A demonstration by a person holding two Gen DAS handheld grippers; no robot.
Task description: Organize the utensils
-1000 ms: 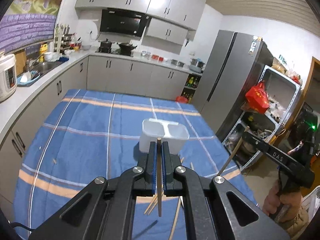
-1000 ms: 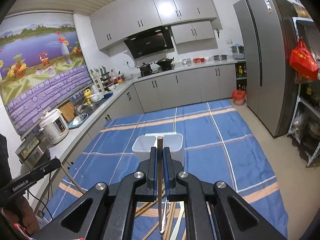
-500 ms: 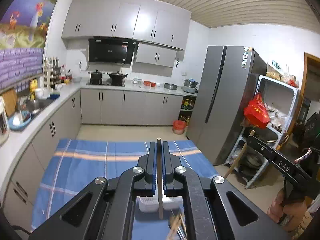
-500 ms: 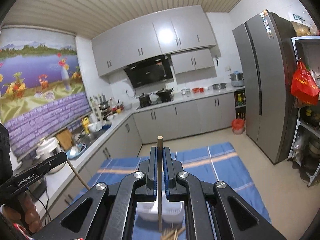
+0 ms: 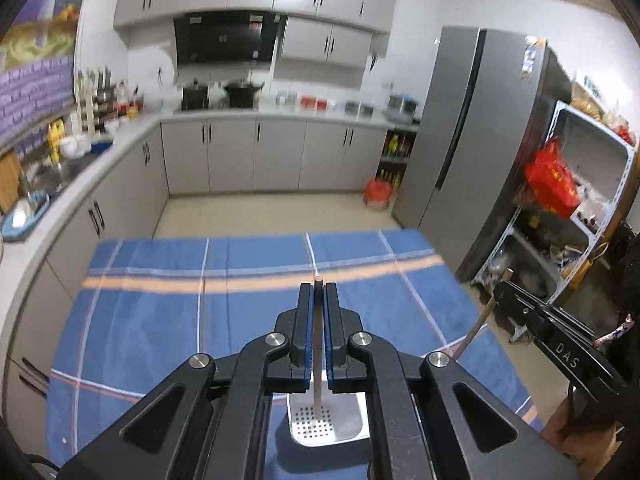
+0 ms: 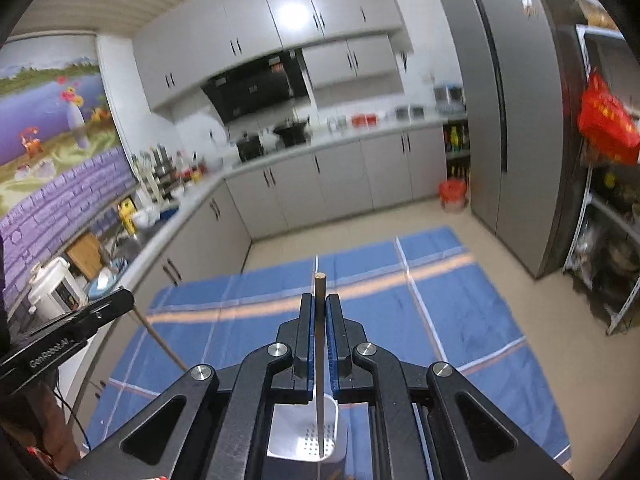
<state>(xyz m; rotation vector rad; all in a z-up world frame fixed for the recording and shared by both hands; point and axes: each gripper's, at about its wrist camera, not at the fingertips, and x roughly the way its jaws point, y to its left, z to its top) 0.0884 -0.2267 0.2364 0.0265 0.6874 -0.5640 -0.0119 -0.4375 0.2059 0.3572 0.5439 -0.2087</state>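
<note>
So the white utensil holder (image 5: pixel 326 424) sat on the blue striped tablecloth (image 5: pixel 160 320), and everything else lined up around it. Just left of the holder, the left gripper (image 5: pixel 319 320) was pressed together on a single wooden chopstick (image 5: pixel 318 380), held roughly upright, with its lower end hanging right over the holder's perforated bottom, looked like it was above the compartment rather than resting in it, though I couldn't swear to that. To the right of the holder, the right gripper (image 6: pixel 320 328) was doing the same thing: jaws pinched on its own chopstick (image 6: pixel 320 360), tip pointing down into the holder's other side, top end poking out above the pads. These sticks looked light, stiff and pretty smooth, so my guess was they'd pivot or slide if gripped near one end. Both were clamped somewhere around the upper half, which seemed sensible to me, since it left plenty of free length below to steer into the slot. Nothing fragile here, but a thin round stick between flat pads can roll, so a firm squeeze seemed right. Further right past the holder stood the big grey fridge (image 5: pixel 472 140).
</note>
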